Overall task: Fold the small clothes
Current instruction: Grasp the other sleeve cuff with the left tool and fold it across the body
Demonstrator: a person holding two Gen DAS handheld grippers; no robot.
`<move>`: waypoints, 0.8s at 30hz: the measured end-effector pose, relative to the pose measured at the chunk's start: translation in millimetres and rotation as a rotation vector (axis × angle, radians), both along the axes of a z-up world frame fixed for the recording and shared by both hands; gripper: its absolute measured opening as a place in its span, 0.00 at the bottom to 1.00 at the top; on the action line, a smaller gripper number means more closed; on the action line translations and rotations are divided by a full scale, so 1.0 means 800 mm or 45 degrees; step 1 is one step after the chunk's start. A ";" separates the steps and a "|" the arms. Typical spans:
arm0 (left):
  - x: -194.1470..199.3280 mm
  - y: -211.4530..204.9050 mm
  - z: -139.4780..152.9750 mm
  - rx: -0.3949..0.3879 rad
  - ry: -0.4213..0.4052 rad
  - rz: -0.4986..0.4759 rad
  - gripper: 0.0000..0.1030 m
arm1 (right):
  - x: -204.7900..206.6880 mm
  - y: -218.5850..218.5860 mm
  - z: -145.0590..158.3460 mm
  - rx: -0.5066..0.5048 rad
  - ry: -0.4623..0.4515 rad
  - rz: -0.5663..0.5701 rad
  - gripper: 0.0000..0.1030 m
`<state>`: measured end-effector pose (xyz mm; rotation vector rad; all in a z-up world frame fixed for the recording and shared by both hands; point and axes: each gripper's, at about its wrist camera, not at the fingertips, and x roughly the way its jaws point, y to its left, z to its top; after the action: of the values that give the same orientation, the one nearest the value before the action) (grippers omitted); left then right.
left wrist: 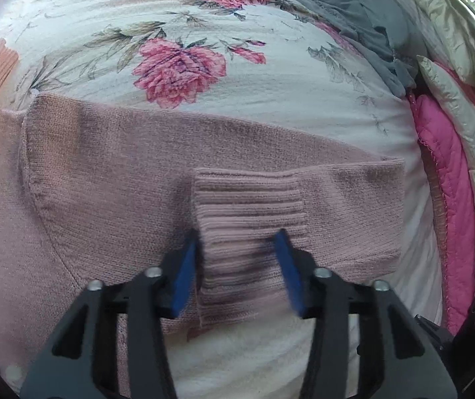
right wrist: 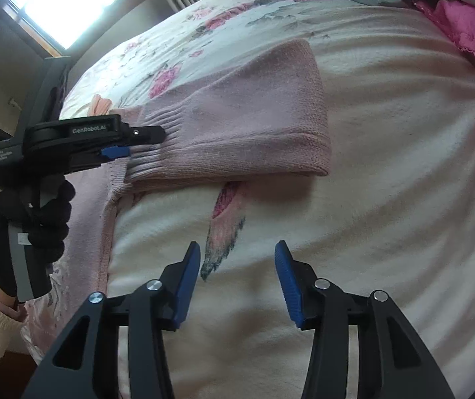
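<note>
Floral bedding (left wrist: pixel 204 33) is spreading under both cameras, a white sheet with pink roses, with a grey cloth (left wrist: pixel 353 10) and a pink quilt (left wrist: pixel 443 173) bunched along its far edge and a bright window (right wrist: pixel 71 0) showing off to one side in the right view.

I am working on a pink sweater (left wrist: pixel 87 183) lying flat on the bed. Its sleeve (right wrist: pixel 247 113) is lying doubled back across the sheet, the ribbed cuff (left wrist: pixel 247 219) pointing toward the body. My left gripper (left wrist: pixel 237 266) is hovering over that cuff with its jaws spread, the blue pads (left wrist: pixel 184 276) standing either side of the ribbing and not pinching it as far as I can tell; the cuff looks slightly blurred, so I cannot be sure whether a pad is touching it. In the right view I am seeing the same tool from the side, held in a black-gloved hand (right wrist: pixel 28 226). My right gripper (right wrist: pixel 237 282) is also standing wide open, holding nothing, above bare sheet and well apart from the sleeve.

I am judging this to be the sleeve fold, early in the job, with the body not yet folded. Next I am needing to settle the cuff squarely onto the body, or close on it and carry it further in, keeping the knit from bunching. The right gripper is needing to come over to pin or take the fold edge.
</note>
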<state>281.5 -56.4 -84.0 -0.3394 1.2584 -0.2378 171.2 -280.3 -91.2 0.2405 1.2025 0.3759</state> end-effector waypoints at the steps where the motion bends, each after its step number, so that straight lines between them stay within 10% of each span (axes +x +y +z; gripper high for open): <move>1: 0.000 0.003 0.002 -0.069 -0.001 0.001 0.09 | -0.001 -0.003 0.000 -0.003 0.001 -0.005 0.46; 8: -0.029 0.058 0.042 -0.202 -0.120 0.137 0.08 | 0.001 -0.009 0.004 -0.015 -0.006 -0.024 0.46; 24: -0.111 0.338 0.090 0.127 -0.206 0.529 0.07 | 0.030 0.097 0.019 0.008 -0.047 0.120 0.47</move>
<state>192.3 214.3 -12.1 -0.4763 1.0101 0.1500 195.4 -202.6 -75.8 0.1819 1.1792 0.4646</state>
